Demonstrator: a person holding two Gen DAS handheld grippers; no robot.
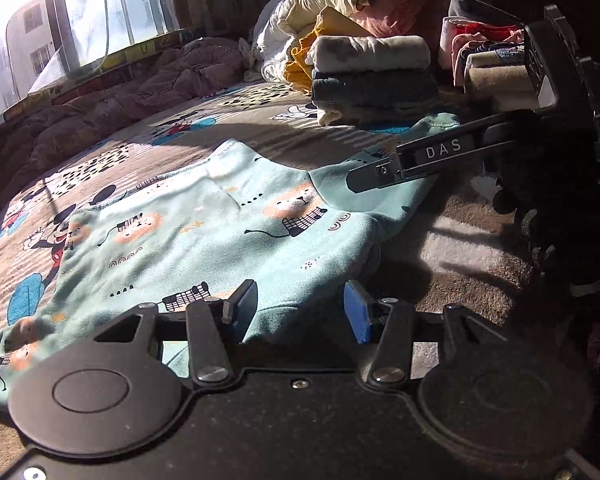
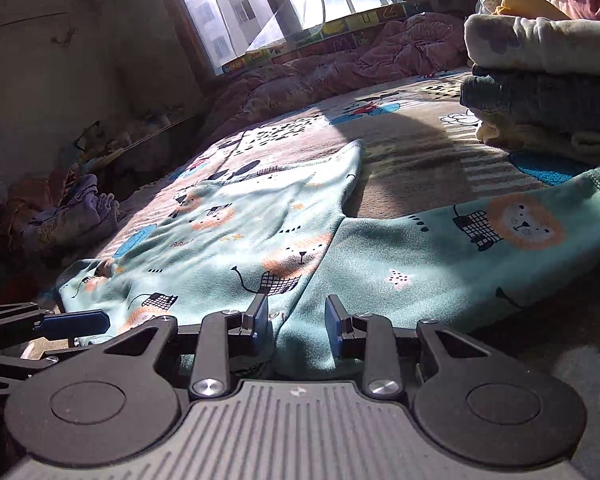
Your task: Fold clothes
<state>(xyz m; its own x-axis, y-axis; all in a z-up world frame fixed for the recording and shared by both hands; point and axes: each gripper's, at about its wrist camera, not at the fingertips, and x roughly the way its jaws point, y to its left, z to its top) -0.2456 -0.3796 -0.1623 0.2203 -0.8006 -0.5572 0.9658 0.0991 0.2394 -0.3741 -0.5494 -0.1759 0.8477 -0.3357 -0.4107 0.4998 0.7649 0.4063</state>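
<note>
A mint-green child's garment with lion prints [image 1: 204,232] lies spread on the bed; it also shows in the right wrist view [image 2: 260,240]. My left gripper [image 1: 300,308] is open at the garment's near hem, its blue pads [image 1: 246,304] on either side of the fabric edge. My right gripper [image 2: 296,320] is open too, with a fold of the garment between its blue pads [image 2: 262,318]. In the left wrist view the right gripper [image 1: 380,176] reaches over the garment from the right. In the right wrist view the left gripper [image 2: 76,322] shows at the lower left.
A Mickey Mouse blanket [image 1: 112,160] covers the bed. A stack of folded clothes [image 1: 372,76] and a heap of unfolded laundry [image 1: 340,8] lie at the back right. A pink quilt [image 1: 148,88] lies under the window [image 1: 60,20]. More clothes lie on the floor [image 2: 60,216].
</note>
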